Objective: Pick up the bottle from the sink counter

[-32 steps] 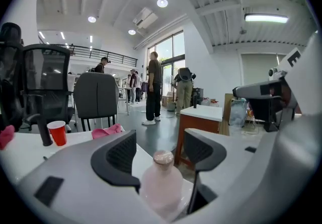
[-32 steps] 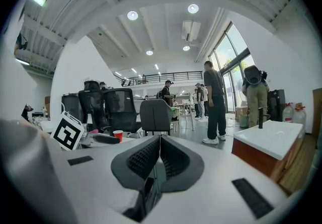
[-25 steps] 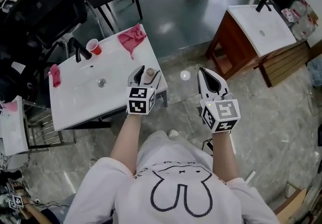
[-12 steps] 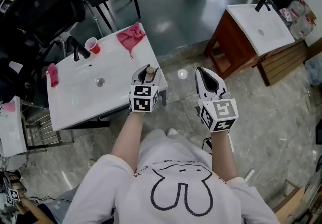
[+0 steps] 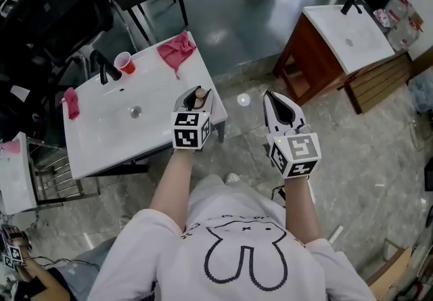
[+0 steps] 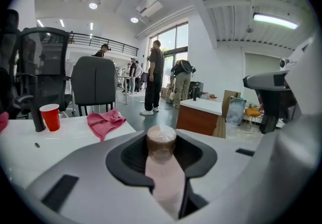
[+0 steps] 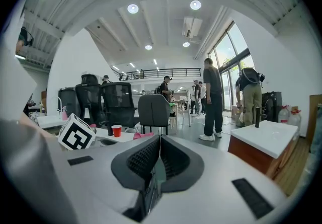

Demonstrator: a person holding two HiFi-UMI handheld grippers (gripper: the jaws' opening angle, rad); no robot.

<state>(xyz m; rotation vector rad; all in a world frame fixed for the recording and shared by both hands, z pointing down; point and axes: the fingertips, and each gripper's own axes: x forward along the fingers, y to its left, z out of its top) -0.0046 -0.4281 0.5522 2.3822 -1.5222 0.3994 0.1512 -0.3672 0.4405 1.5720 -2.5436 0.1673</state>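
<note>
One small pale-pink bottle with a brown round cap (image 6: 161, 143) stands upright between the jaws of the left gripper (image 5: 197, 97). The jaws are closing against its sides, right at the right edge of the white sink counter (image 5: 101, 132). Farther back on that counter lies a crumpled pink cloth (image 5: 176, 47), and a red plastic cup (image 5: 126, 62) sits just beside the black faucet (image 5: 101, 67). The right gripper (image 5: 270, 98) hangs off the counter over the grey tiled floor (image 5: 352, 157), its jaws pressed together on nothing.
</note>
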